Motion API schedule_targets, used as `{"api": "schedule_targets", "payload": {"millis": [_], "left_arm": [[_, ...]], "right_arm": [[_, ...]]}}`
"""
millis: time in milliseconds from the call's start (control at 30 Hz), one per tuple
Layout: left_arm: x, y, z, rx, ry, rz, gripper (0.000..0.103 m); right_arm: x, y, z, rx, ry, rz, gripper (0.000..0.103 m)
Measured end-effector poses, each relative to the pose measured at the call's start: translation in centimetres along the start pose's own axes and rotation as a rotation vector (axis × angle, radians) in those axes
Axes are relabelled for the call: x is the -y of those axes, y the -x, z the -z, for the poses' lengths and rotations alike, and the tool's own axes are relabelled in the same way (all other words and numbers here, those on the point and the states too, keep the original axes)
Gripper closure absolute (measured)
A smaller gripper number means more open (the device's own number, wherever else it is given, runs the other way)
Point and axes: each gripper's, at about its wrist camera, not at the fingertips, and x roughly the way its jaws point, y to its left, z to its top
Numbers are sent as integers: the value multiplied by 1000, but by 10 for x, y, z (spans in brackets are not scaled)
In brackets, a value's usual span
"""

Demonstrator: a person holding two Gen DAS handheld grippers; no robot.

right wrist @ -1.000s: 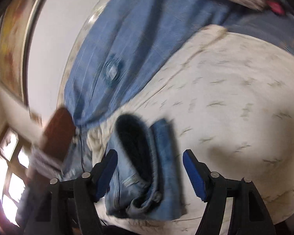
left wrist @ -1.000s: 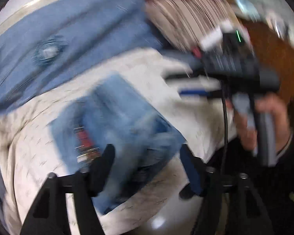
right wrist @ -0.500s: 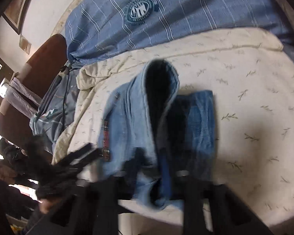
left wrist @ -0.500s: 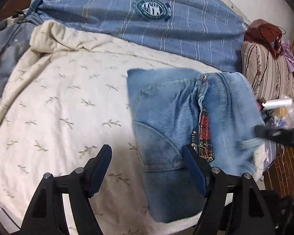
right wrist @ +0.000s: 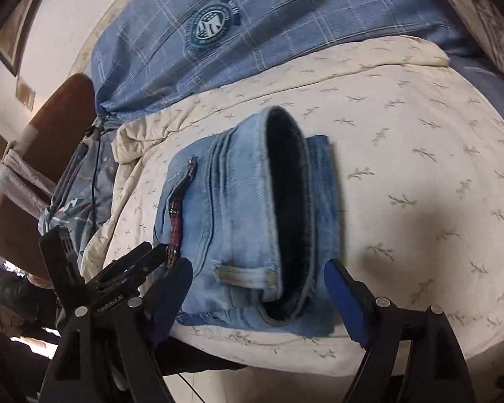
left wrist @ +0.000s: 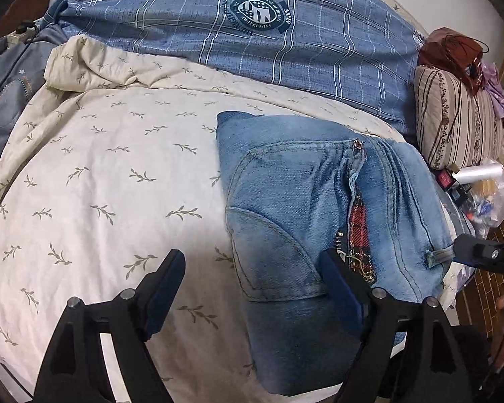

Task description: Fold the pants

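Note:
The light blue jeans lie folded into a compact bundle on the cream leaf-print bedspread, near the bed's front edge; a red plaid lining shows at the fly. My left gripper is open and empty just in front of the bundle's left part. In the right wrist view the jeans show the open waistband facing up. My right gripper is open and empty, its fingers either side of the bundle's near end. The left gripper's tip shows at the left there.
A blue plaid duvet with a round crest lies across the back. A striped pillow and a plastic bag of clutter sit at the right. A brown headboard and grey bedding are at the left.
Both grippers have swung and steadied over the bed, now facing the folded jeans from opposite sides. The jeans lie still; both grippers stay open.

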Motion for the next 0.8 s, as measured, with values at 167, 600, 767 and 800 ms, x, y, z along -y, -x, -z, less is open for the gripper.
{"api": "schedule_targets", "payload": {"millis": [167, 600, 767, 800], "left_arm": [[3, 0, 0, 9, -29, -30, 15], [36, 2, 2, 20, -225, -156, 14], [34, 1, 0, 15, -213, -151, 14], [35, 1, -1, 16, -214, -152, 14]], "right_arm": [[-34, -1, 11, -67, 149, 70, 76], [-5, -16, 22, -125, 35, 99, 64], [-26, 37, 2, 56, 68, 125, 55], [-32, 42, -6, 74, 77, 92, 54]]}}
